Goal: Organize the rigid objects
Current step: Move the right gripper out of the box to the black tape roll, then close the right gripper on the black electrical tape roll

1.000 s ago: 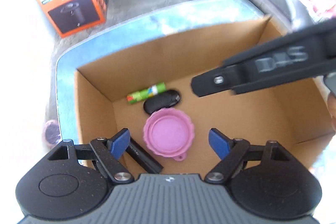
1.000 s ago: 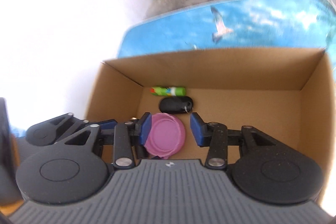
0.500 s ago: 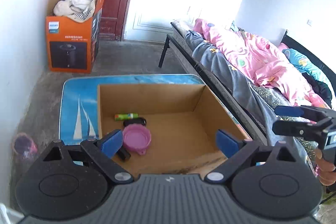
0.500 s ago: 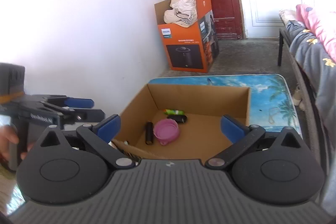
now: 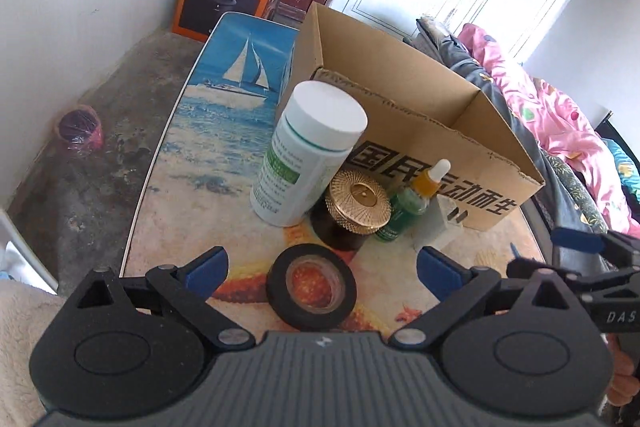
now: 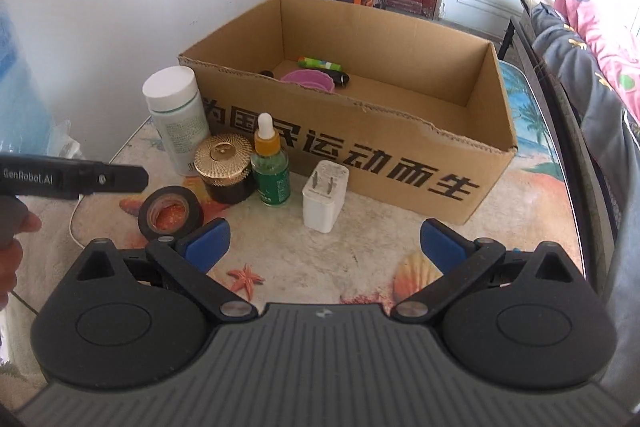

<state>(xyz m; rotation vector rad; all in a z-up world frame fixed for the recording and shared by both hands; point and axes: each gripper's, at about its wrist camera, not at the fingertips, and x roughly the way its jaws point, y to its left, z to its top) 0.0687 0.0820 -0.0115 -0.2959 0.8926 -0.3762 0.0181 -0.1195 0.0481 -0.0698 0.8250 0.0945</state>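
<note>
Already a few things lie inside the cardboard box [image 6: 400,147]; five wait on the counter [image 6: 360,247], including the tape roll [image 5: 311,293]. Left tongs [image 5: 322,269] opening, right tongs [image 6: 324,241] released, both empty.

Both wrist views tilt down, close over the sea-printed table's [image 5: 224,115] near edge, left one nearer its left edge; both share the open brown cardboard box [image 6: 400,163] and black tape roll [image 5: 311,291].
</note>
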